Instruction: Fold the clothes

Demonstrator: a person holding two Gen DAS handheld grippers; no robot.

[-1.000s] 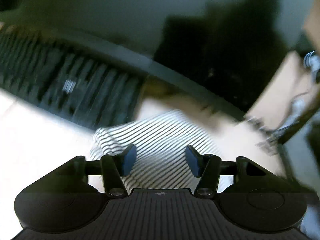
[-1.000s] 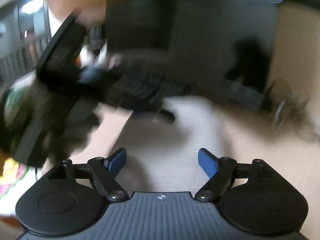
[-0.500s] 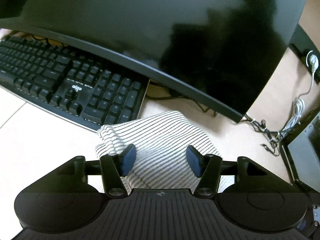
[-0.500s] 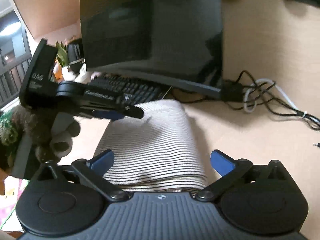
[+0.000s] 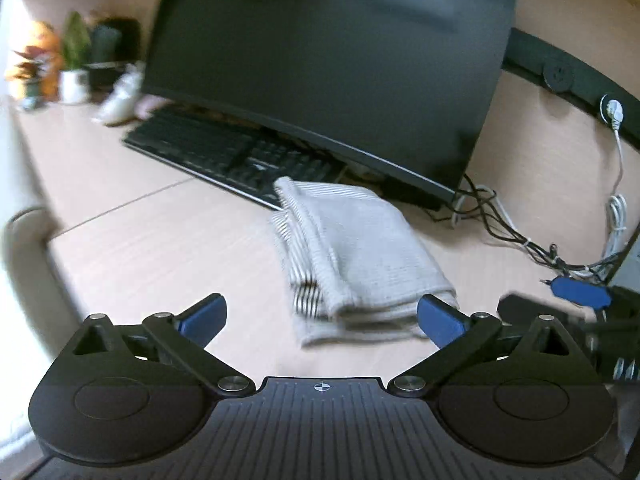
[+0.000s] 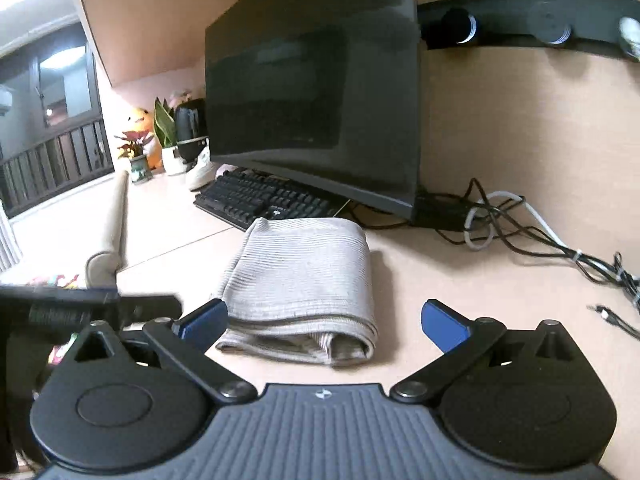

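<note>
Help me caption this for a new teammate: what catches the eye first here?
The folded striped garment lying on the desk, its far end against the black keyboard. Behind looms a big dark monitor, cables tangled to its right. Both grippers, left and right, are off the cloth.

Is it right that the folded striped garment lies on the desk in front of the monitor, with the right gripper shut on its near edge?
Not quite. The right gripper is open, clear of the folded striped garment, as the right wrist view shows. The garment does lie on the desk in front of the monitor.
</note>
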